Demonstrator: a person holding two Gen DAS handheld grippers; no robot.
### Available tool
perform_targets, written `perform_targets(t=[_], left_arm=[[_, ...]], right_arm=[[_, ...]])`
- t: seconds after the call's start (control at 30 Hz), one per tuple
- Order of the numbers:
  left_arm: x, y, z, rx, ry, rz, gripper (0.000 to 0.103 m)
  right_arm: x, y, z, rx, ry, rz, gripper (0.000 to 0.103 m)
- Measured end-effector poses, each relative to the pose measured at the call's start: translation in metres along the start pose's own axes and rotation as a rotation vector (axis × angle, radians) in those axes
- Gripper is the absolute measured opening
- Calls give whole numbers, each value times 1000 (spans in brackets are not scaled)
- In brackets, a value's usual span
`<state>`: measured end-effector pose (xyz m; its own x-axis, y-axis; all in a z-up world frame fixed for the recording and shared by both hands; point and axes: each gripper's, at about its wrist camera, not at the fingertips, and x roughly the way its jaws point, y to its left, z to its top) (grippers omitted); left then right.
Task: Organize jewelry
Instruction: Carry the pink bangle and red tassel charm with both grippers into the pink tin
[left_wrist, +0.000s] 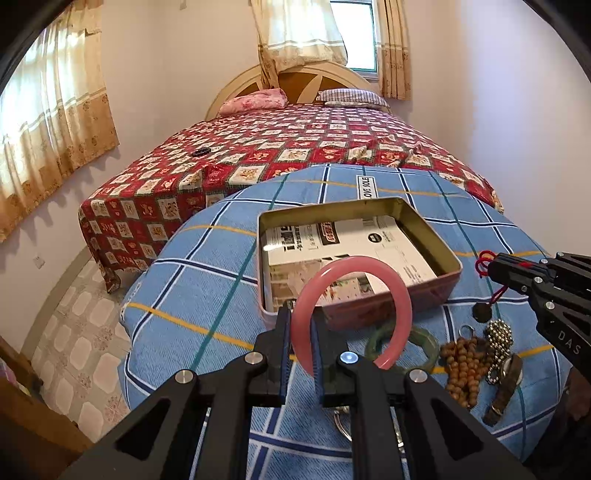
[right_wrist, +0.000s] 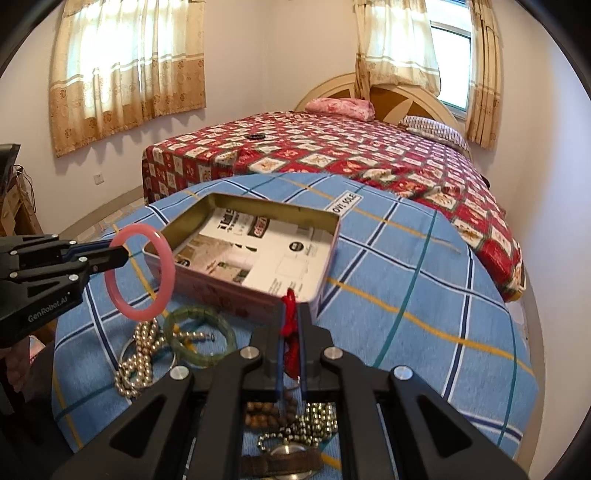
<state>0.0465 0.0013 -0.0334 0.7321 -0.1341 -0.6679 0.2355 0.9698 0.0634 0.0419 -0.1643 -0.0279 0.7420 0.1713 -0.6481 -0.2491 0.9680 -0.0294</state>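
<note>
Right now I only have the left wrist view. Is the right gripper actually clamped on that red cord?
Observer: Yes. The right wrist view shows the red cord pinched between the shut jaws of the right gripper.
Operator: The green bangle is half hidden for me. Is anything tangled in it?
Observer: A strand of silver beads lies across the opening of the green bangle.

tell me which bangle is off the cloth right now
The pink bangle, clamped upright in the left gripper. The green bangle lies flat on the blue cloth.
</note>
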Motion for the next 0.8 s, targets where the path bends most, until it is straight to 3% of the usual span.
perform_targets(t=[0.8], left_arm=[[51,12,66,34,-17,75,10]], right_arm=[[43,-1,63,-69,-38,-21,7]])
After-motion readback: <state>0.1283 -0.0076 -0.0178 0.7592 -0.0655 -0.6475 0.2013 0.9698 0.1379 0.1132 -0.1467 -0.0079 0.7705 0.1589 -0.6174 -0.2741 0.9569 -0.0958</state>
